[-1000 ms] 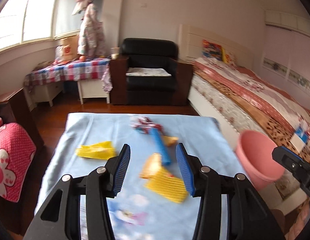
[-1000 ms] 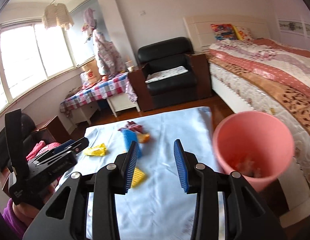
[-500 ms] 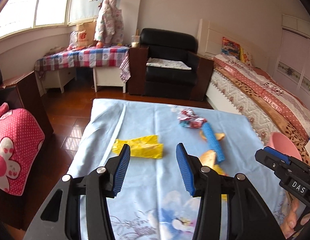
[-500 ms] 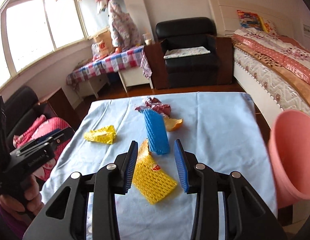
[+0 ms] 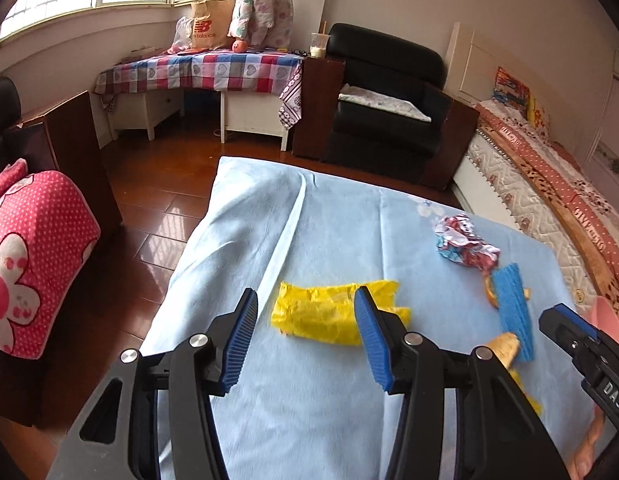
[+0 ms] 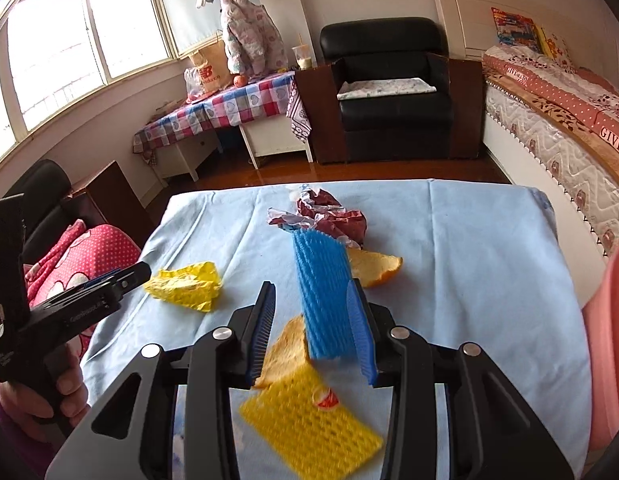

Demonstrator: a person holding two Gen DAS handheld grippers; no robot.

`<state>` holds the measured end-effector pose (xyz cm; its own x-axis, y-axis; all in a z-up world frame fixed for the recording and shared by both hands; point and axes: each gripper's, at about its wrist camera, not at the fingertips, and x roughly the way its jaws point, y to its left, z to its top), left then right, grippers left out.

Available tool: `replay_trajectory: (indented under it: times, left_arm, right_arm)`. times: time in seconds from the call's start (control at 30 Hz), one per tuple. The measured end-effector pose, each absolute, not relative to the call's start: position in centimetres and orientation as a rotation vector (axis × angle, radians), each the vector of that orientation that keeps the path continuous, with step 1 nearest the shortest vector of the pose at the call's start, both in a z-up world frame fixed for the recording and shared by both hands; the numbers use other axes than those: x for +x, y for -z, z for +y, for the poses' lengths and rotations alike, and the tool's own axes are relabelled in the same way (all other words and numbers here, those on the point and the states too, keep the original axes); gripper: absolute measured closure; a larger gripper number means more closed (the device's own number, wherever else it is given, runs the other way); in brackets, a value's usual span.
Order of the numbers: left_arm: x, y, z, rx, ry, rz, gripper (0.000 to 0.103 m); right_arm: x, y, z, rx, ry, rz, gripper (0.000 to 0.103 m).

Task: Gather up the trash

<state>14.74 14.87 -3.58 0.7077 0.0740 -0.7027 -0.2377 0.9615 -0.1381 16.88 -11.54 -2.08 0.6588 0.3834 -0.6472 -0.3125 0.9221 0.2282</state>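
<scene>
Trash lies on a light blue cloth-covered table (image 5: 309,232). My left gripper (image 5: 305,340) is open, just above and in front of a crumpled yellow wrapper (image 5: 321,314). My right gripper (image 6: 315,332) is open around the near end of a blue foam net (image 6: 321,288). Beside that lie a bread piece (image 6: 287,344), a yellow foam net (image 6: 313,428), an orange peel (image 6: 375,266) and a crumpled red-white wrapper (image 6: 329,216). The pink bin (image 6: 611,344) stands at the table's right edge.
A bed (image 6: 569,120) runs along the right. A black armchair (image 6: 389,92) and a checked-cloth table (image 6: 229,108) stand beyond the far edge. A pink dotted cushion (image 5: 29,248) is on the left, over dark wood floor (image 5: 161,184).
Both grippers moved forward and down toward the table. The left swung left onto the yellow wrapper; the right closed in on the blue foam net, away from the bin.
</scene>
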Motion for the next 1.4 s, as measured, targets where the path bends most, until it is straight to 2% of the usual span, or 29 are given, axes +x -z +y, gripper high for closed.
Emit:
replay_trajectory:
  times: [0.3, 0.37, 0.43, 0.5, 0.53, 0.6, 0.73, 1.07, 1.4]
  left_arm:
    - [16.6, 6.5, 14.3, -0.284, -0.115, 0.853, 0.053]
    - [16.1, 6.5, 13.7, -0.269, -0.092, 0.852, 0.055]
    - [15.8, 6.6, 13.2, -0.257, -0.074, 0.854, 0.067]
    - [15.3, 6.7, 12.5, -0.249, -0.043, 0.865, 0.077]
    - [15.0, 6.7, 12.1, -0.24, -0.031, 0.865, 0.086]
    - [14.4, 6.7, 11.5, -0.23, -0.001, 0.871, 0.095]
    - [12.3, 6.0, 10.1, -0.241, 0.063, 0.875, 0.1]
    - [6.4, 3.8, 6.1, -0.217, 0.209, 0.87, 0.102]
    - [2.6, 5.5, 2.6, -0.169, 0.279, 0.946, 0.101]
  right_arm:
    - [19.2, 4.9, -11.2, 0.121, -0.382, 0.848, 0.065]
    - [19.2, 5.2, -11.5, 0.131, -0.379, 0.859, 0.072]
    - [19.1, 5.5, -11.8, 0.143, -0.382, 0.876, 0.086]
    - [18.8, 5.5, -12.2, 0.151, -0.381, 0.881, 0.094]
    - [18.5, 5.5, -12.5, 0.155, -0.379, 0.88, 0.094]
    - [18.0, 5.3, -13.1, 0.161, -0.378, 0.874, 0.095]
    - [16.6, 4.4, -14.6, 0.168, -0.37, 0.849, 0.095]
    - [12.2, 1.8, -18.8, 0.188, -0.36, 0.804, 0.095]
    - [7.7, 2.8, -22.5, 0.234, -0.344, 0.844, 0.095]
